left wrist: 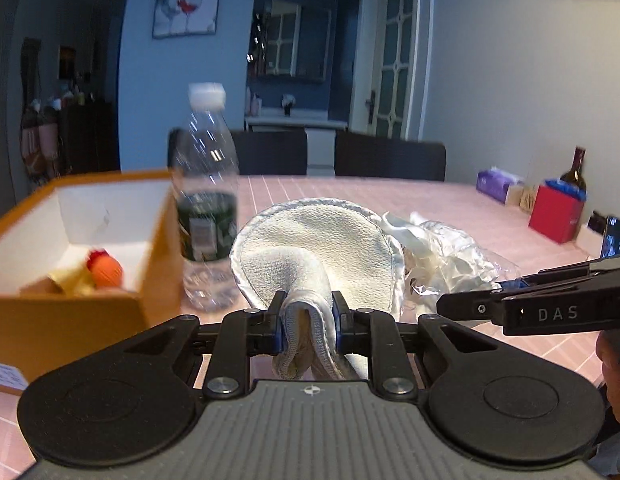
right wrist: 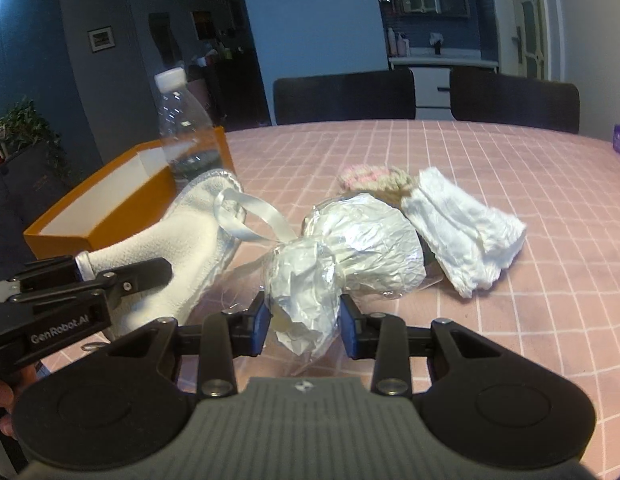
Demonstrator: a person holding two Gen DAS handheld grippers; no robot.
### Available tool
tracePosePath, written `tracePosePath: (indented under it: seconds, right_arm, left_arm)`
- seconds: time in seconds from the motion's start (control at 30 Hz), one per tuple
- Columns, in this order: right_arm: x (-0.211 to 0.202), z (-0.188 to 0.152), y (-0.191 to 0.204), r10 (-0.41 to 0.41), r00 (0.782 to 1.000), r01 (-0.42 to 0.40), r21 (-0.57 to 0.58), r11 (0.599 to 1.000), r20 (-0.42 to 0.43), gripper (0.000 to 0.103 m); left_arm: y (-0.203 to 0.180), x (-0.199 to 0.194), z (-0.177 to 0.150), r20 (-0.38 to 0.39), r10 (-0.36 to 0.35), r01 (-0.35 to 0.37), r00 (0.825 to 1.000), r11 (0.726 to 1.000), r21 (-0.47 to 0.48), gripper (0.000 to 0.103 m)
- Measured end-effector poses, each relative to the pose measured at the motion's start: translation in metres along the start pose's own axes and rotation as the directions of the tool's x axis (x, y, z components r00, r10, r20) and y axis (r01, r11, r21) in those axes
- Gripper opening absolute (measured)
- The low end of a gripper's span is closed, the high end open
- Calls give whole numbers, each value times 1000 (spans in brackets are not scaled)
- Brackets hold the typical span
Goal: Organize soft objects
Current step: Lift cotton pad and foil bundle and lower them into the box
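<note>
Fingers of your left gripper (left wrist: 309,316) pinch the white cloth's (left wrist: 310,256) edge beside the orange box (left wrist: 70,308); your right gripper (right wrist: 303,316) pinches the crinkled foil bundle (right wrist: 342,248) above the surface (right wrist: 510,320).

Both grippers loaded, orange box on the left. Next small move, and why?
Probably swing the left gripper, shut on the round white terry cloth pad, left around the clear plastic water bottle toward the open orange cardboard box: the bottle stands between pad and box.
</note>
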State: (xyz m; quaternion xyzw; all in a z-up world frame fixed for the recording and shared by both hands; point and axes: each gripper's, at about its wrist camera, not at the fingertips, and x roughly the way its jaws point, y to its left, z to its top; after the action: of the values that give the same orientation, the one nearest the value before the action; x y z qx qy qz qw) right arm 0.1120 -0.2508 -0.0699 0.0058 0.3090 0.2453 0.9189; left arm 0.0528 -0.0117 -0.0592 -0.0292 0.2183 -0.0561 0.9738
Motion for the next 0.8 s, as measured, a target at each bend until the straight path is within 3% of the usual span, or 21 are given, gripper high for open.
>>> tracePosePath:
  seconds: [0.3,0.53,0.67,0.8]
  right_arm:
    - [-29,34,49,102,991,-90,-131,987,87,36]
    - [-28,68,104,235,967,-203,-264,943,97,36]
    - [-9,89,141,287,956,-250,-345,905,59,36]
    - [30,109,173,321,946,-311,-379,871,-39,36]
  left_arm:
    - [39,-60,31,130,74,-71,989,997,-27,24]
    - [78,-85,57,189,172,-169,967,985,-33,24]
    - [100,-87,73,206,228,-229,952,973,-18,24]
    - [121,-73,90,168,249,-255,954,967,14,24]
